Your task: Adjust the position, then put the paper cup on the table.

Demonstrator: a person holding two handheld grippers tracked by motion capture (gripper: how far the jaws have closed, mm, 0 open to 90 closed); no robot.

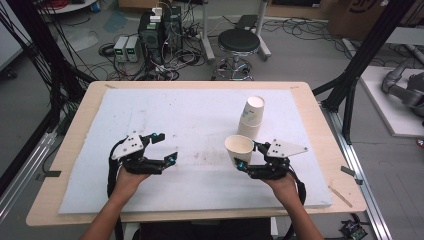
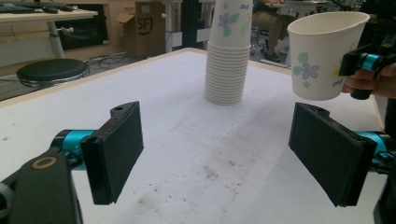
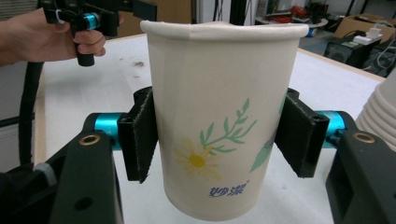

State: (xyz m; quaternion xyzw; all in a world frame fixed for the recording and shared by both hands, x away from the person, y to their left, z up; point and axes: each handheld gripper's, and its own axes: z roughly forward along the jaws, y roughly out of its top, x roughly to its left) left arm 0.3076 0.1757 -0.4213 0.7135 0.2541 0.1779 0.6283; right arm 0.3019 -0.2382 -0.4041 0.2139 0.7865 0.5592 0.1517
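Observation:
My right gripper (image 1: 246, 154) is shut on a single paper cup (image 1: 239, 148), upright and printed with flowers. Its two black pads (image 3: 138, 140) press the cup's (image 3: 219, 116) sides, and the rim is slightly dented. A tall stack of the same cups (image 1: 251, 117) stands on the white foam sheet (image 1: 195, 125), just behind the held cup. My left gripper (image 1: 165, 147) hovers over the sheet's left half, open with nothing between its pads (image 2: 119, 149). From the left gripper view, the stack (image 2: 228, 51) is straight ahead and the held cup (image 2: 322, 53) hangs at the upper right.
The foam sheet covers most of a wooden table (image 1: 75, 130). Beyond the far edge are a black stool (image 1: 239, 42), computer boxes (image 1: 160, 30) and tangled cables on the floor. A black frame post (image 1: 355, 70) rises at the right.

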